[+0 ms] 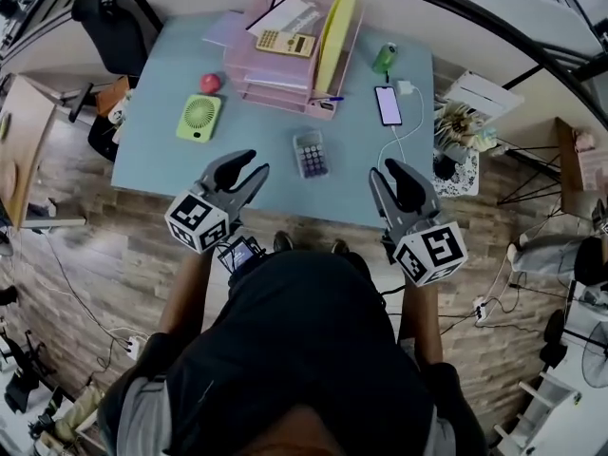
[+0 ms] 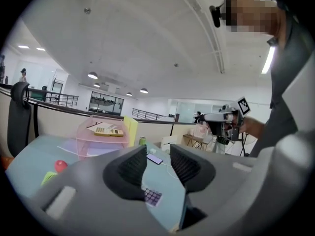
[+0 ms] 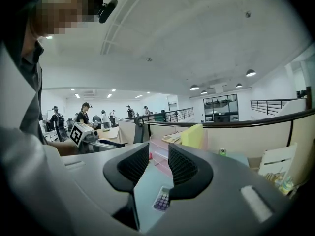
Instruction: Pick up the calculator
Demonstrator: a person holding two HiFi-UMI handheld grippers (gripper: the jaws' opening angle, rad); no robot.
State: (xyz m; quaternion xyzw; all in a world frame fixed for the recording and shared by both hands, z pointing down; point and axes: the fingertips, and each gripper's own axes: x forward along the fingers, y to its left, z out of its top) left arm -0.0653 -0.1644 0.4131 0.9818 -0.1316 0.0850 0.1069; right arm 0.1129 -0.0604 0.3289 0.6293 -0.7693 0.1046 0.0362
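calculators [image 1: 310,153] [image 1: 285,43] 2 | grippers [image 1: 256,162] [image 1: 385,168] 2 | phone [image 1: 388,104] 1 | fan [image 1: 199,118] 1

A blue table [image 1: 157,155] carries a calculator [image 1: 310,153], green fan [image 1: 199,118], phone [image 1: 388,104], pink tray rack [image 1: 281,97] and red ball [image 1: 210,83].

The right gripper [image 3: 158,157] fills the lower frame, jaws apart and empty; below the gap a small calculator [image 3: 161,199] lies on the blue table [image 3: 145,193], with the left gripper [image 3: 84,133] at mid-left
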